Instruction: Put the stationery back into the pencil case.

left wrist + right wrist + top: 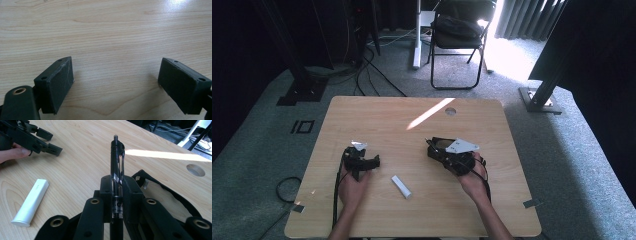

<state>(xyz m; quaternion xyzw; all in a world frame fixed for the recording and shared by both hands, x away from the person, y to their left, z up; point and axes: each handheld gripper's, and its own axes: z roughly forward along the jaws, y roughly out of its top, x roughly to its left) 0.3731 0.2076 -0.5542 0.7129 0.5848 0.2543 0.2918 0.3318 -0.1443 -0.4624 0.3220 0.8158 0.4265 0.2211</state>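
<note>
**A:** Pen (117, 162): black, clamped between the right gripper (117, 195) pads, tip end pointing up and away from the jaws. Jaws clenched on the barrel, held tight.

**B:** Where's that over the table?

**A:** Right half of the wooden table (362, 215). In the high view the right gripper (432, 145) sits in the person's right hand (472, 177), just above an open black pouch (162, 190) lying under it.

**B:** Left side?

**A:** Left gripper (115, 82) jaws released, wide apart, bare wood between the pads, nothing in them. High view puts the left gripper (374, 161) on the left half of the table, in the left hand (352, 187), well apart from the right one.

**B:** Anything else on the surface?

**A:** White cylindrical case (401, 186) lying flat between the two hands, nearer the person's edge. Untouched by either gripper. Round cable hole (450, 111) near the far edge, strip of sunlight beside it.
</note>
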